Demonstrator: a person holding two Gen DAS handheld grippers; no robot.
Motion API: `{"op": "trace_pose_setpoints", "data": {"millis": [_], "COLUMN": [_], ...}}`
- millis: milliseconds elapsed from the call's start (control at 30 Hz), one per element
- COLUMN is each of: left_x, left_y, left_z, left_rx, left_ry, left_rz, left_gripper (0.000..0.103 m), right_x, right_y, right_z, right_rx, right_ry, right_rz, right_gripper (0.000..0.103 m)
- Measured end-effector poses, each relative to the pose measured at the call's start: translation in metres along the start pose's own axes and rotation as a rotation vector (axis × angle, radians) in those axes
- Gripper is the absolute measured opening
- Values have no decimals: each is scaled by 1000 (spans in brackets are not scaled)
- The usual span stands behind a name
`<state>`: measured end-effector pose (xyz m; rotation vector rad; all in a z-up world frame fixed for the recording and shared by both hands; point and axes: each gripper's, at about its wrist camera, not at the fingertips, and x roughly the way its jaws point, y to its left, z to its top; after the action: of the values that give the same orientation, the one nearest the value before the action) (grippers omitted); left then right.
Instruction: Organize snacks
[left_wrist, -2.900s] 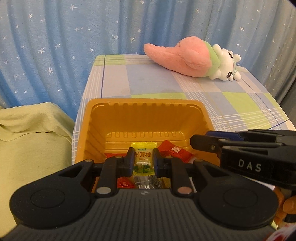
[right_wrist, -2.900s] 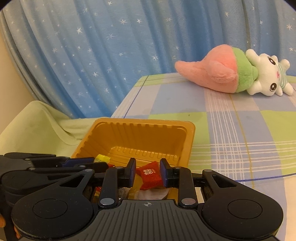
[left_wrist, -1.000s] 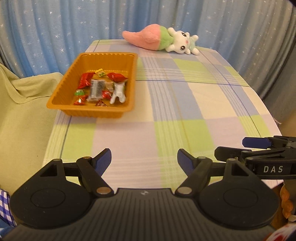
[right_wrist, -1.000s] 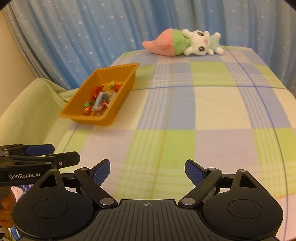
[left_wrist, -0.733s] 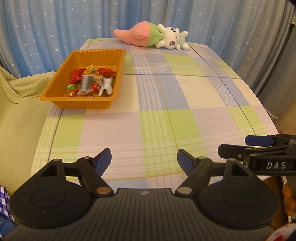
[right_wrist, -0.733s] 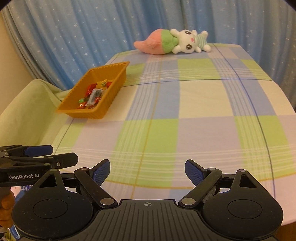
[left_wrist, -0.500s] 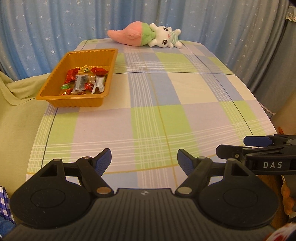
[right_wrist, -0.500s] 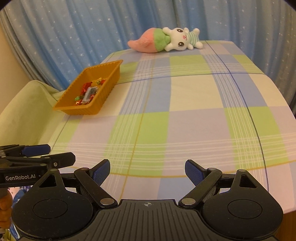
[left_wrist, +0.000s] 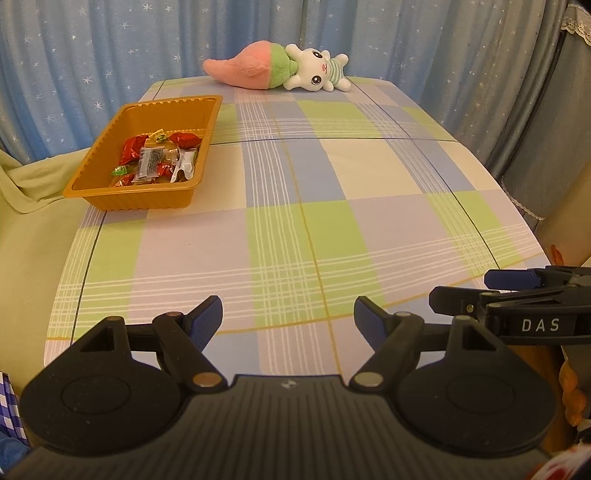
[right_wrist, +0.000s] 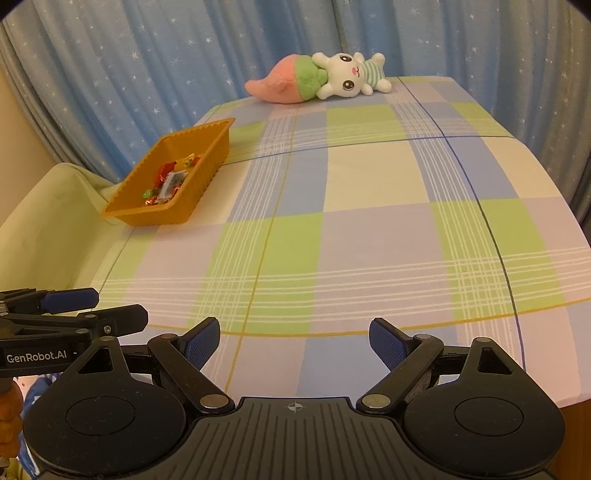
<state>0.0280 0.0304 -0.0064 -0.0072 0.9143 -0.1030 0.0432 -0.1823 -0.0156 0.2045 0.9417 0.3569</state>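
The left gripper (left_wrist: 288, 319) and right gripper (right_wrist: 294, 341) are hanging side by side over the near table (left_wrist: 332, 229) edge, jaws spread, gripping nothing. The snacks (left_wrist: 157, 158) are lying in the orange tray (left_wrist: 144, 201), well ahead and to their left.

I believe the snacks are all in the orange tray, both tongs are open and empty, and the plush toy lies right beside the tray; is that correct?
Not quite: the plush toy lies apart from the orange tray, at the table's far edge, as the left wrist view shows. The snacks are in the tray, and the left tongs and right tongs are open and empty.
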Motion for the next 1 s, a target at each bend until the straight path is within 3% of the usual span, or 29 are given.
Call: {"op": "trace_pose_setpoints", "data": {"millis": [1000], "left_x": [-5], "left_y": [-6], "left_z": [0], "left_rx": [7], "left_ry": [-11], "left_rz": [0], "left_gripper": [77], "right_x": [-4], "right_y": [-6], "right_z": [-1], "right_rx": [3], "right_ry": [-2], "right_rz": [3], "right_gripper": [88]}}
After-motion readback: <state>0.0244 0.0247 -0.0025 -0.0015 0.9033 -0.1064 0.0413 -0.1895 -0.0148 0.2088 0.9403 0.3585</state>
